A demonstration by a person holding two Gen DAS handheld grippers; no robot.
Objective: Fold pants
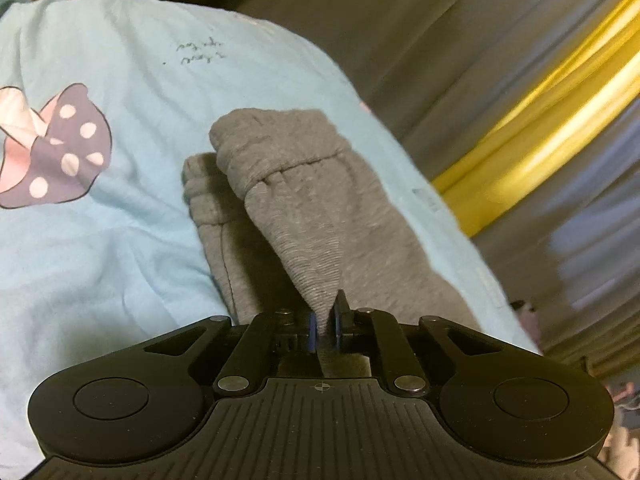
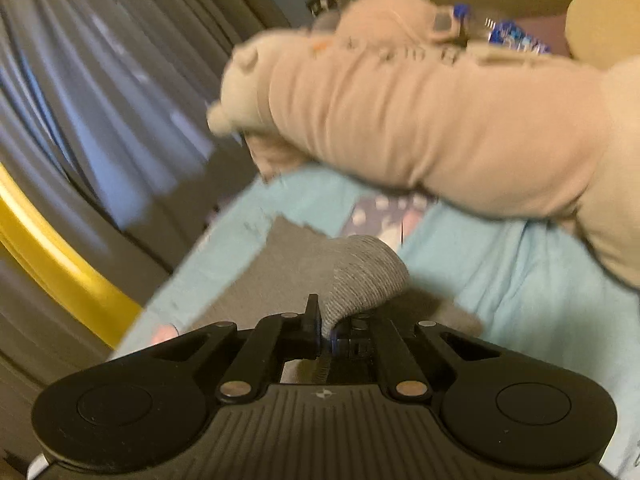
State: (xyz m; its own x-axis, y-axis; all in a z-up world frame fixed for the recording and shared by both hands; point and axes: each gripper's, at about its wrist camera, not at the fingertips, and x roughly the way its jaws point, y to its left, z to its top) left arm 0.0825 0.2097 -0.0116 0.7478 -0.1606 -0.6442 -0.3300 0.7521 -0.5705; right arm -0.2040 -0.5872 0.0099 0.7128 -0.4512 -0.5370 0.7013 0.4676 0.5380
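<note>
Grey knit pants (image 1: 296, 196) lie on a light blue bed sheet (image 1: 120, 240), one leg with an elastic cuff folded over the other. My left gripper (image 1: 325, 320) is shut on a pinched peak of the grey cloth, which runs up from the jaws to the cuff. In the right wrist view my right gripper (image 2: 326, 332) is shut on another fold of the grey pants (image 2: 360, 276), lifted a little above the sheet (image 2: 500, 280). A flat grey part of the pants (image 2: 272, 276) lies to its left.
The sheet carries a dark polka-dot bow print (image 1: 60, 152). A tan plush toy (image 2: 440, 128) lies across the bed beyond my right gripper. A yellow band (image 1: 540, 128) and grey curtains (image 2: 100, 100) run beside the bed edge.
</note>
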